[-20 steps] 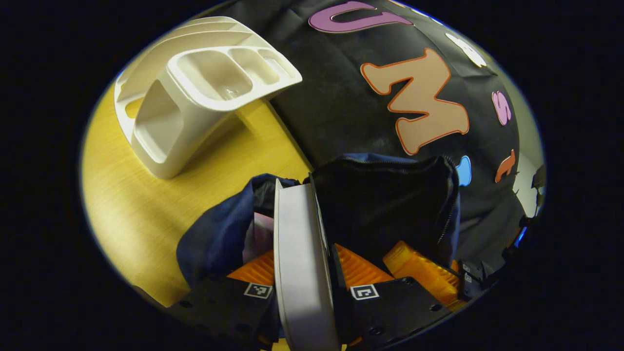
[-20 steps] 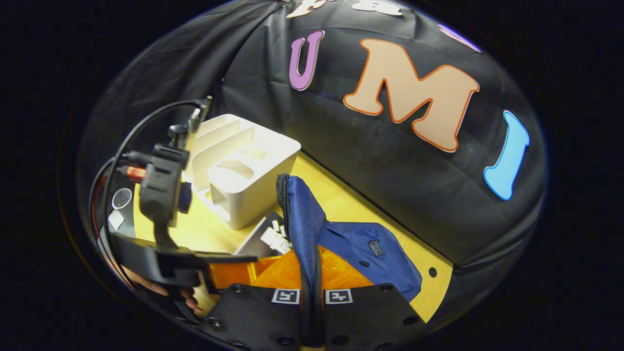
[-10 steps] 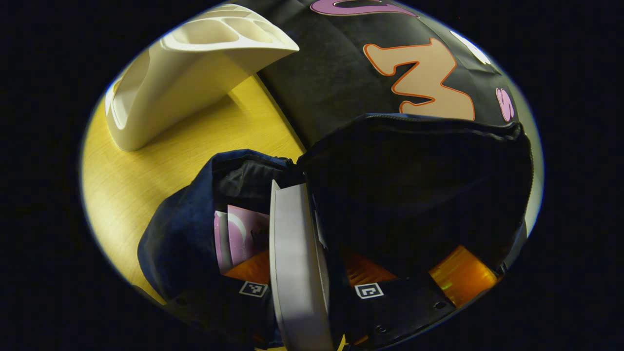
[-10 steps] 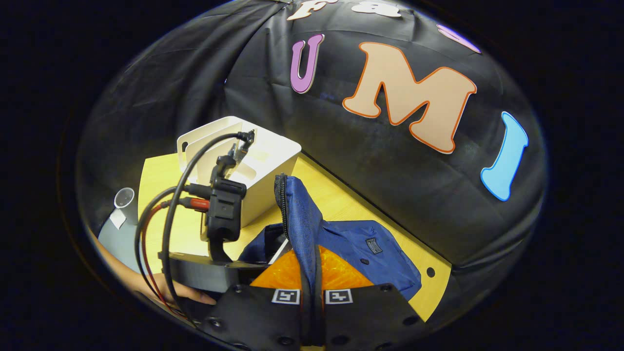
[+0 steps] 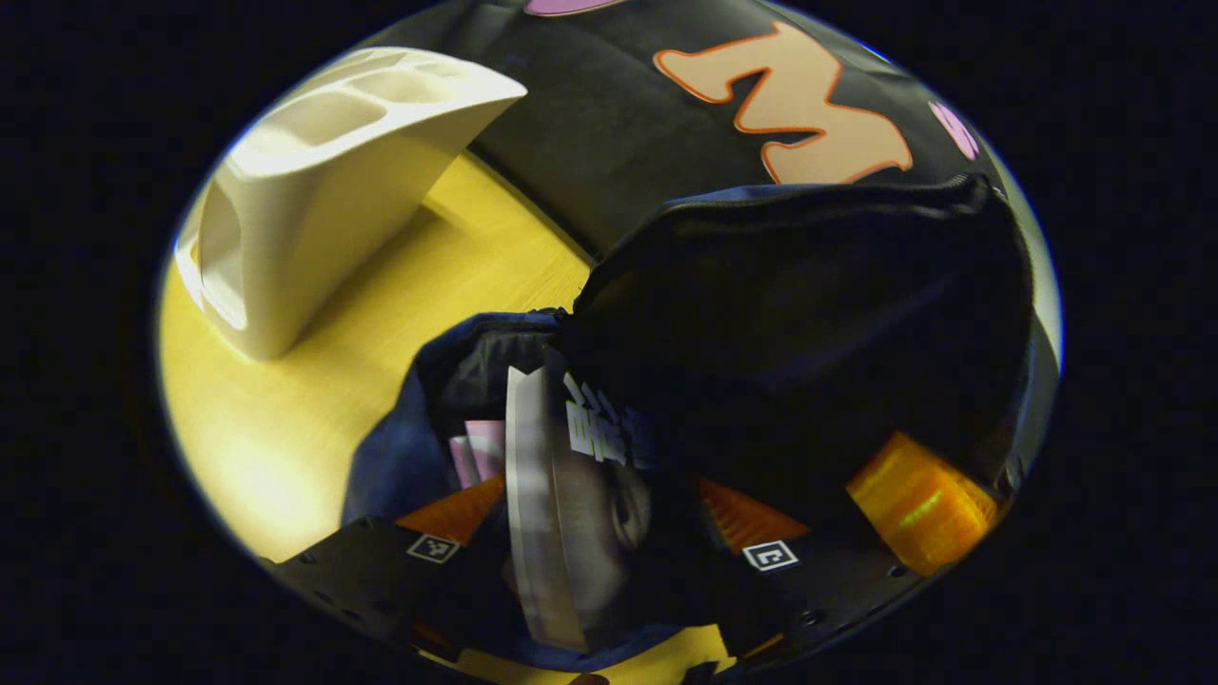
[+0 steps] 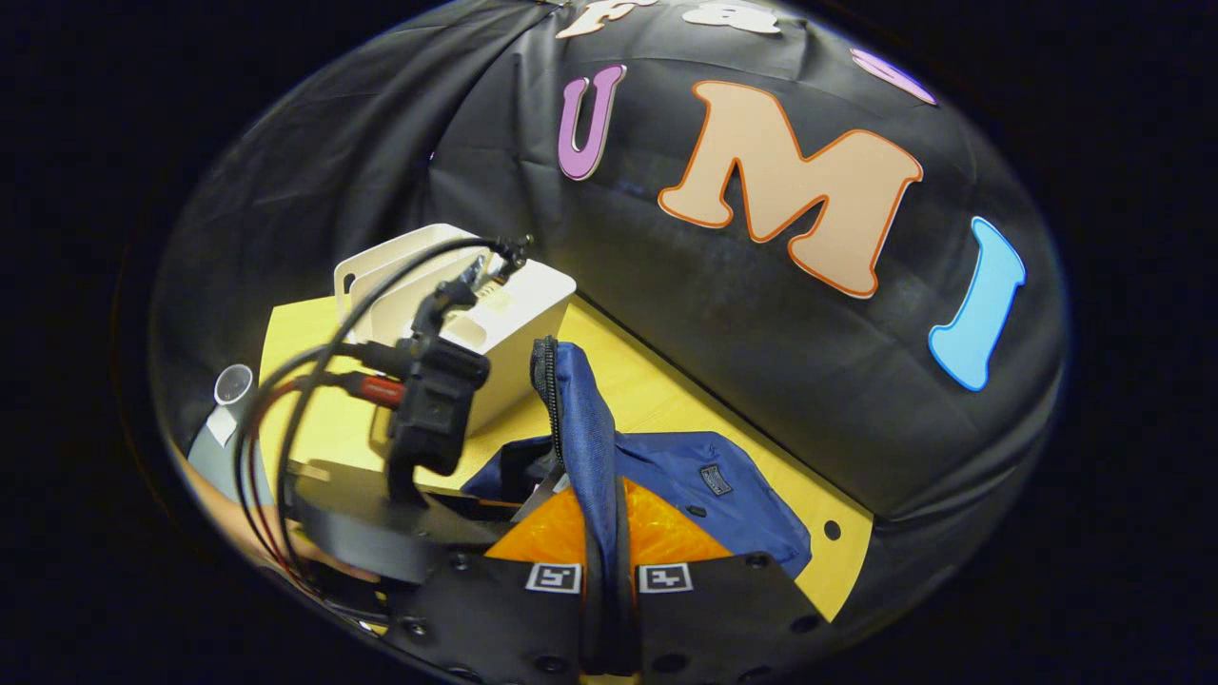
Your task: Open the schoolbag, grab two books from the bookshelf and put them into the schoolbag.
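The dark blue schoolbag (image 5: 799,323) lies open on the yellow table (image 5: 285,419). My right gripper (image 6: 609,518) is shut on the bag's zipped flap edge (image 6: 571,409) and holds it up. One of its fingers (image 5: 918,504) shows at the bag's mouth in the left gripper view. A grey-edged book (image 5: 538,514) leans tilted inside the bag beside a pink book (image 5: 481,447). My left gripper (image 5: 604,504) is open around the grey-edged book, its fingers spread clear of the covers. The left gripper's body (image 6: 428,419) hangs over the bag's opening.
The white bookshelf (image 5: 314,190) stands on the table behind the bag, with bare slots on top (image 6: 495,323). A small round cup (image 6: 233,385) sits past the table's left edge. The black cloth wall runs close behind the bag.
My left gripper pushed the grey-edged book down into the bag, then spread its fingers and let it go; the book now leans over. The right gripper kept holding the flap up.
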Demonstrator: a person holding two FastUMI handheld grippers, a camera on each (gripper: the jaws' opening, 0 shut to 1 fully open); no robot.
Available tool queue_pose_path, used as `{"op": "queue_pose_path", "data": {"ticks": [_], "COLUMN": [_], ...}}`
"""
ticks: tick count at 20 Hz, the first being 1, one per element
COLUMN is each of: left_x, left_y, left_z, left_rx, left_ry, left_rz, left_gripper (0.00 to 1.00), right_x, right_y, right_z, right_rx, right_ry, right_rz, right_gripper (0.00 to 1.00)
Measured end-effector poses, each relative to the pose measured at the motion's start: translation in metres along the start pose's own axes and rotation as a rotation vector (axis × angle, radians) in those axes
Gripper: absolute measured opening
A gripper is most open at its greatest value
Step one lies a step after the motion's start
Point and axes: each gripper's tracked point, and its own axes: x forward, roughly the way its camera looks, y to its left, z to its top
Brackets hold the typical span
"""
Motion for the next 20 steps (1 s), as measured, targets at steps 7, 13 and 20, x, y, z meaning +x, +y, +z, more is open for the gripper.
{"op": "queue_pose_path", "data": {"ticks": [7,13,20], "left_x": [-0.097,-0.157,-0.22], "left_y": [0.012,0.025,0.029], "left_z": [0.092,0.182,0.293], "left_rx": [0.096,0.225,0.585], "left_ry": [-0.152,-0.303,-0.56], "left_rz": [0.037,0.079,0.193], "left_gripper": [0.94,0.94,0.93], "right_x": [-0.015,-0.029,-0.042], "right_y": [0.028,0.038,0.002], "right_z": [0.012,0.064,0.124], "right_rx": [0.052,0.241,0.36], "right_ry": [-0.022,-0.183,-0.379], "right_rz": [0.084,0.033,-0.229], "right_gripper": [0.56,0.97,0.98]}}
